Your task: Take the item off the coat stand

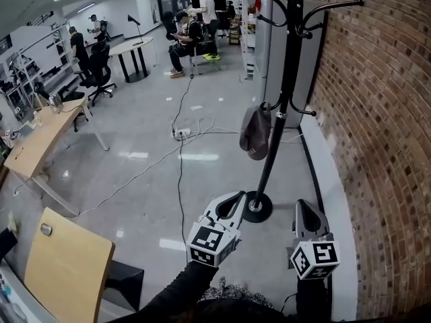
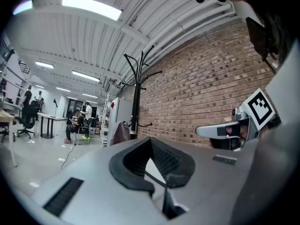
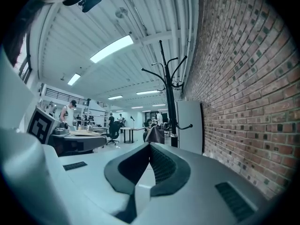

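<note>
A black coat stand rises beside the brick wall, its round base on the floor. A dark cap hangs from one of its low hooks, left of the pole. My left gripper is held just short of the base, a little to its left, jaws together and empty. My right gripper is held beside it, right of the base, jaws also together and empty. In the left gripper view the stand and cap lie ahead. The right gripper view shows the stand and cap too.
A brick wall runs along the right with a white skirting strip. A white cabinet stands behind the stand. Cables and a power strip cross the floor. Wooden desks sit at left. People sit at the far end.
</note>
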